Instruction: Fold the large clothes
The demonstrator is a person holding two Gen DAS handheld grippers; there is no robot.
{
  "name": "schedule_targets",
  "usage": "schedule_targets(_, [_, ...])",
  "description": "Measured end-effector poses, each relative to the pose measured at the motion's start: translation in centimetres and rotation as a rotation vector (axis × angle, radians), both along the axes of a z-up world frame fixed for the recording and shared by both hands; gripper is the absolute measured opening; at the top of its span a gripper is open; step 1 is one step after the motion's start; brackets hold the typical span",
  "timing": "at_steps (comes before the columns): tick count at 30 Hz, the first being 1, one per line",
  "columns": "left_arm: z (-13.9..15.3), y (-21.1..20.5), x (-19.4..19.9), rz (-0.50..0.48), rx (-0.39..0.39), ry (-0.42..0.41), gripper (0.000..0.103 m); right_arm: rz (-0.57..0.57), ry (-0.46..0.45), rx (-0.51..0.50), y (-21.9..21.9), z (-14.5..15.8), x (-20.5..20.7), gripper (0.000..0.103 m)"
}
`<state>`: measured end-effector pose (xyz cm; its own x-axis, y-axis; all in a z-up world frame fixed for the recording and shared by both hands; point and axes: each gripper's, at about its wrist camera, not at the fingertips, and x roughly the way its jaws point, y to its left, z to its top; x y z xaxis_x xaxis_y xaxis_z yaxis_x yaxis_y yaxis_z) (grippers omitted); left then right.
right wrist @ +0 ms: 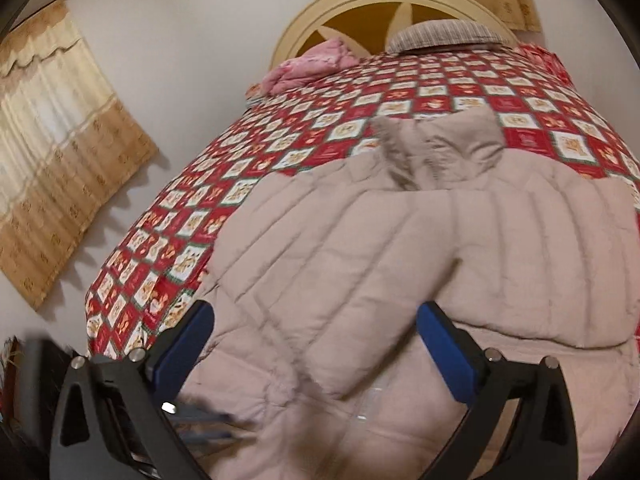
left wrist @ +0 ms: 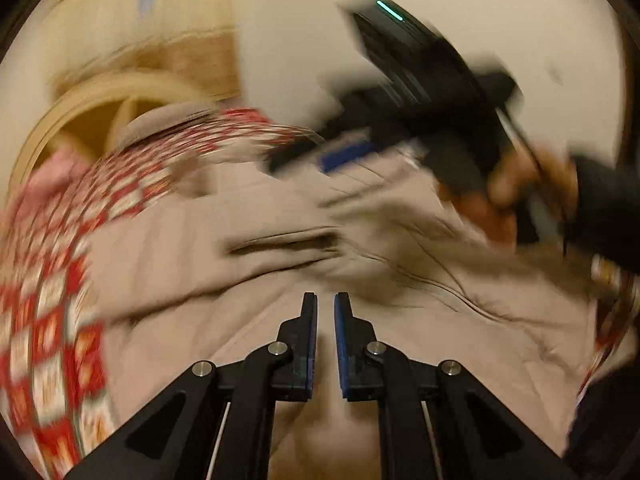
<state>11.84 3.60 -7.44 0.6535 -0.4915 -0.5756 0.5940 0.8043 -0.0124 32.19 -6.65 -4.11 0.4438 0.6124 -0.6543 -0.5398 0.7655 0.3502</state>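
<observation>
**A:** What does the right wrist view give that the left doesn't?

**B:** The whole bed, sharp. A beige quilted puffer jacket (right wrist: 400,240) lies spread on the red-and-white checked bedspread (right wrist: 280,140), collar toward the rounded cream headboard (right wrist: 360,4). A pink folded cloth (right wrist: 308,66) and a striped grey pillow (right wrist: 444,36) sit at the head, and tan curtains (right wrist: 60,152) hang on the wall to the left. The right gripper (right wrist: 316,344) has its blue pads spread wide above the jacket, nothing pressed between them.

**A:** And the left wrist view?

**B:** Blurred, but it shows the other tool from outside: black body, a small teal light, a hand (left wrist: 520,184) wrapped around its grip. The left gripper (left wrist: 326,308) is clenched almost shut, only a thin gap, with no fabric caught in it, over the jacket's creased, stitched panels.

**A:** Texture?

**B:** Puffy channels, soft folds, matte cloth.
</observation>
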Motion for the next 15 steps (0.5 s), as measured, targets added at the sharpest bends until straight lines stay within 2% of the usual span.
schedule_targets(3, [0.3,3.3,1.4,0.217,-0.016,0.031,0.009,0.039,-0.061,-0.108,3.5,-1.0,-0.6,0.103])
schedule_targets(5, [0.0,4.5,2.7,0.343,0.003,0.048,0.009,0.045,-0.115,-0.235,5.9,-2.2,-0.8,0.097])
schedule_targets(7, [-0.5,5.3,3.1,0.426,0.001,0.073,0.009,0.009,-0.144,-0.398,7.5,-3.8,-0.3,0.049])
schedule_targets(8, [-0.9,5.4,3.5,0.451,-0.004,0.089,0.009,-0.020,-0.138,-0.446,7.4,-4.4,0.0,0.038])
schedule_targets(9, [-1.2,5.5,3.8,0.463,-0.013,0.100,0.009,-0.035,-0.131,-0.422,6.7,-4.2,0.2,0.033])
schedule_targets(10, [-1.5,5.5,4.3,0.468,-0.028,0.115,0.009,-0.060,-0.109,-0.352,5.3,-3.6,0.3,0.025])
schedule_targets(11, [-1.8,5.8,4.5,0.470,-0.039,0.124,0.009,-0.084,-0.090,-0.290,3.9,-2.8,0.6,0.022])
schedule_targets(13, [-1.8,5.5,5.6,0.479,-0.066,0.146,0.009,-0.154,-0.071,-0.146,0.2,-1.0,1.1,0.020])
schedule_targets(15, [-1.7,5.2,6.3,0.488,-0.073,0.149,0.009,-0.229,-0.060,-0.044,-3.1,-0.1,1.7,0.020])
